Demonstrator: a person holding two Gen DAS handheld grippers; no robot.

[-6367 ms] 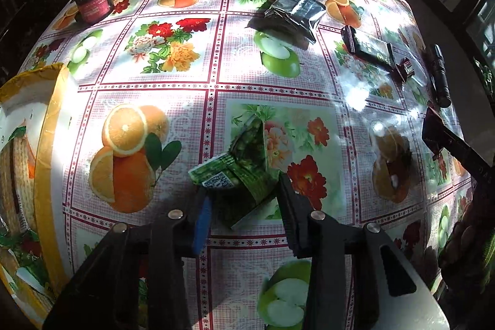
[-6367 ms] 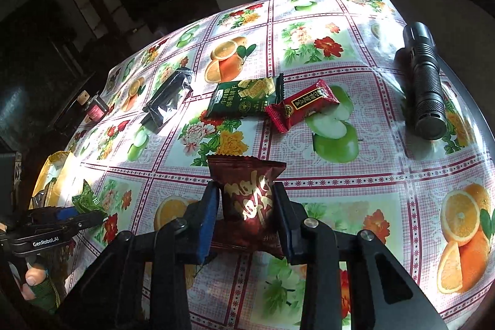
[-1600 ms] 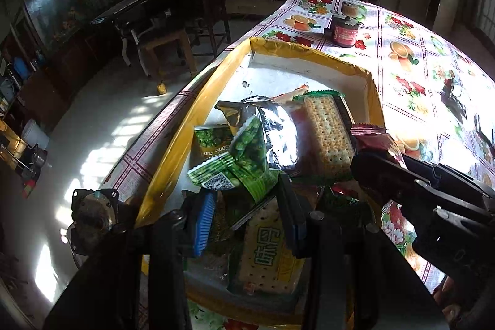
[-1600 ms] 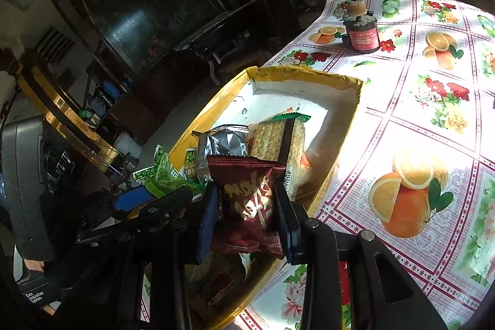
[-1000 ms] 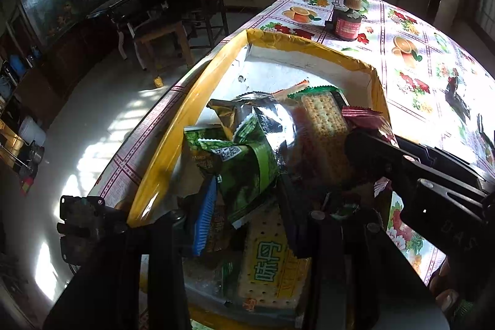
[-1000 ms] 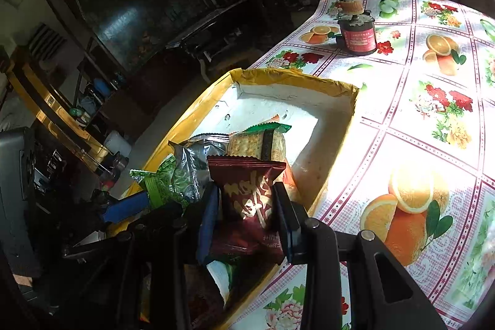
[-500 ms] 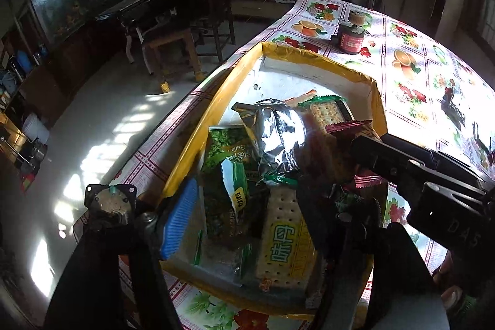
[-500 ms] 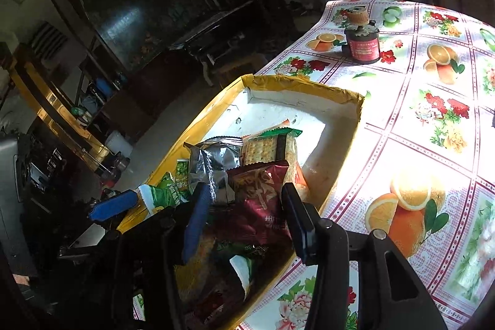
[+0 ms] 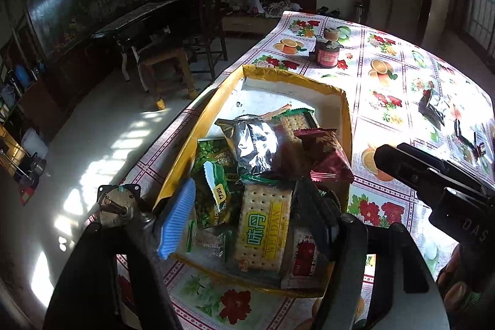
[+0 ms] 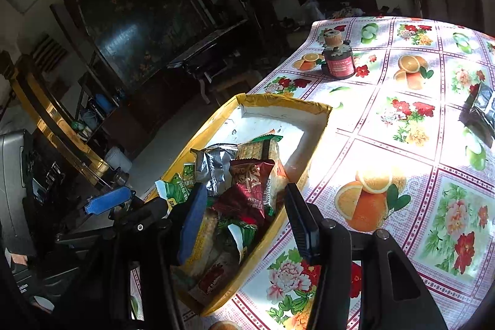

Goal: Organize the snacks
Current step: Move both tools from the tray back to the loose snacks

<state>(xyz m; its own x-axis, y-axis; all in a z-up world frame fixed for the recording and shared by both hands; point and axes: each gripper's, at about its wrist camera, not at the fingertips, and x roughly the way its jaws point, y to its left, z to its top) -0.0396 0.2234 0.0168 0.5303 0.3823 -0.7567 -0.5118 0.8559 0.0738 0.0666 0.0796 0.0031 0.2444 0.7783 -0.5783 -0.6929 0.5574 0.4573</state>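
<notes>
Both grippers above the near end of the yellow-rimmed box (image 9: 346, 110), which sits at the table's (image 9: 399, 73) left edge, by the near-left corner.

Left gripper (image 9: 244, 214): jaws opening, standing moderately wide, nothing pinched between the pads. Green snack packet (image 9: 213, 200) lying in the box just beside the blue pad, apart from it as far as the left wrist view shows. WEIDAN cracker pack (image 9: 263, 225) flat beneath the gap between the fingers.

Right gripper (image 10: 244, 215): jaws opening, moderately wide, no contact with any packet. Dark red snack packet (image 10: 250, 187) resting on top of the pile in the box, leaning against the right wall; seen between the fingers but below them.

Other contents of the box: silver foil bag (image 9: 253, 141) near the middle, a second cracker pack (image 9: 297, 122) behind it, a small red sachet (image 9: 304, 259) at the near-right corner. Far end of the box bare, white floor showing.

On the table outside the box: red-labelled jar (image 10: 338, 64) with cork lid toward the far-left corner; dark foil bag (image 10: 481, 110) toward the right edge. Further small dark items near the right edge in the left wrist view, possibly wrapped bars, too glare-washed to identify.
</notes>
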